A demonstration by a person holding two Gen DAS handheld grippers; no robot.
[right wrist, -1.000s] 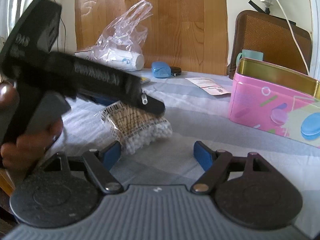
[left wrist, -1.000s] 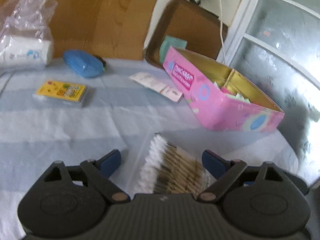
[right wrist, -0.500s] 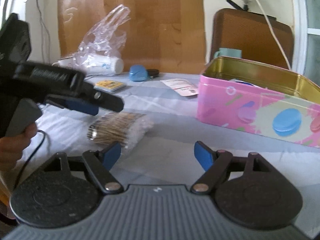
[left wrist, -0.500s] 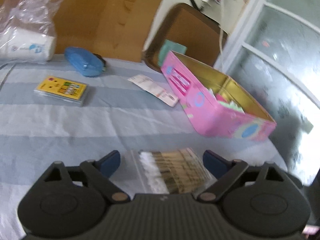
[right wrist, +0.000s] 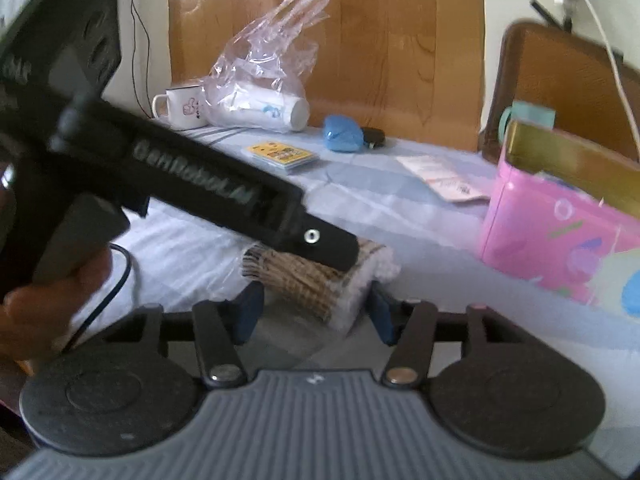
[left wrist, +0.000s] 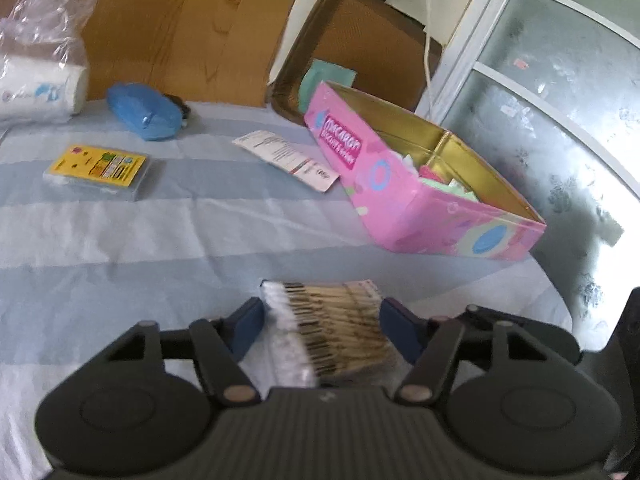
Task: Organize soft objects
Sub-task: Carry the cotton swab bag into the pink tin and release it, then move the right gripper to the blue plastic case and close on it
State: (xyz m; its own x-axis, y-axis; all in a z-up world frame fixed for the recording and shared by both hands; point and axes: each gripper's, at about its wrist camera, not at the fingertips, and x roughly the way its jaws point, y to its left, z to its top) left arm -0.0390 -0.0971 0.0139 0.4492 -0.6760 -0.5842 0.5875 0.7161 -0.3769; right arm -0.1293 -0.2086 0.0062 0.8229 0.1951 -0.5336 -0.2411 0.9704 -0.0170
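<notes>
A clear pack of cotton swabs (left wrist: pixel 332 320) lies on the striped blue cloth (left wrist: pixel 120 240), in front of an open pink tin (left wrist: pixel 400 208). My left gripper (left wrist: pixel 323 322) is closing and both blue pads touch the pack's sides. In the right wrist view the same pack (right wrist: pixel 312 280) sits between the pads of my right gripper (right wrist: pixel 316 314), which is also closing, with a thin gap still showing beside the pack. One of the left gripper's fingers (right wrist: pixel 324 242) lies across the pack's top. The tin (right wrist: pixel 540 240) stands to the right.
At the back of the table are a blue case (left wrist: pixel 142 114), a yellow card pack (left wrist: pixel 100 166), a paper leaflet (left wrist: pixel 288 156), a plastic bag with a white roll (left wrist: pixel 40 84) and a mug (right wrist: pixel 184 106). A brown chair (left wrist: pixel 360 40) stands behind the tin. A hand (right wrist: pixel 48 308) grips the left tool.
Both grippers' jaws have narrowed around the swab pack. The right gripper has come in closer, so the pack now sits between its pads. The left gripper's pads now touch it.
</notes>
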